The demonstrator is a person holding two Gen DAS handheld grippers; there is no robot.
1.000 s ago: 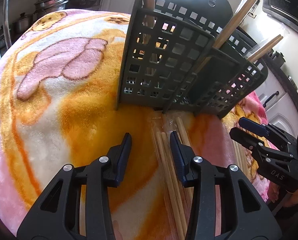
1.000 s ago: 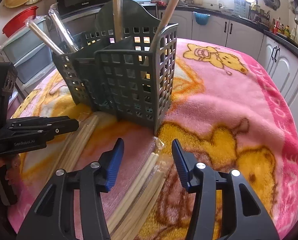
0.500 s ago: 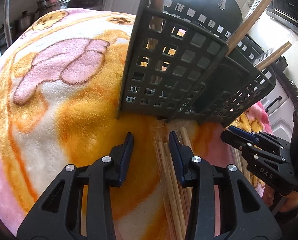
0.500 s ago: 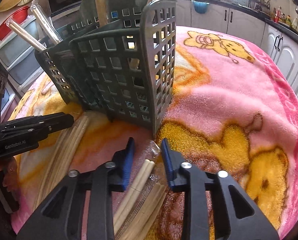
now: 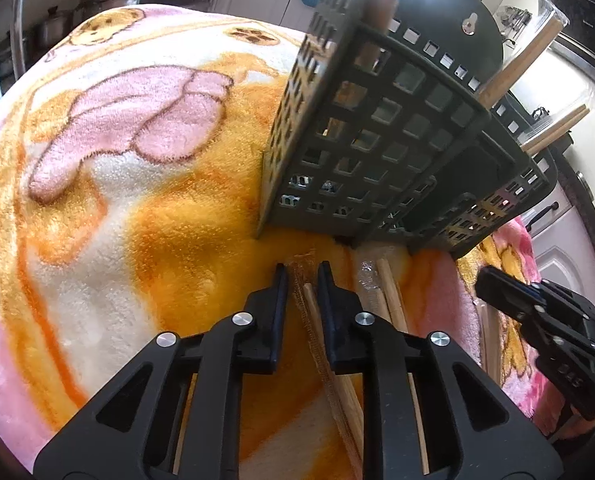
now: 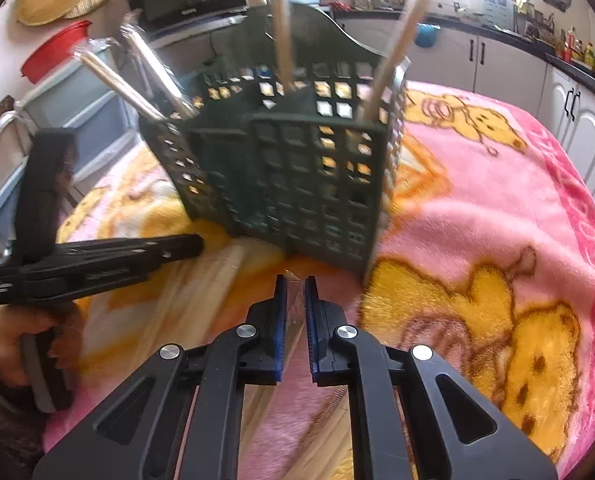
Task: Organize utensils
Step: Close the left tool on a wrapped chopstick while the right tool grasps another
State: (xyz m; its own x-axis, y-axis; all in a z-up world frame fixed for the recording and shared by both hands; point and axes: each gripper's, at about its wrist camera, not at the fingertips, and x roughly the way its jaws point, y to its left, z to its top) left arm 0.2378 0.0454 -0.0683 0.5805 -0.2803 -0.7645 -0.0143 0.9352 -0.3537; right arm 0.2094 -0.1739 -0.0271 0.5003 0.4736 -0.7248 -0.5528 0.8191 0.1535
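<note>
Just in front of the dark slotted caddy [image 5: 397,136] on the bear blanket [image 5: 97,200], both claws have just closed: the left gripper [image 5: 302,276] now pinches a wrapped chopstick pair [image 5: 317,320], the right gripper [image 6: 294,286] another wrapped pair [image 6: 295,308], where a second ago they straddled them
</note>
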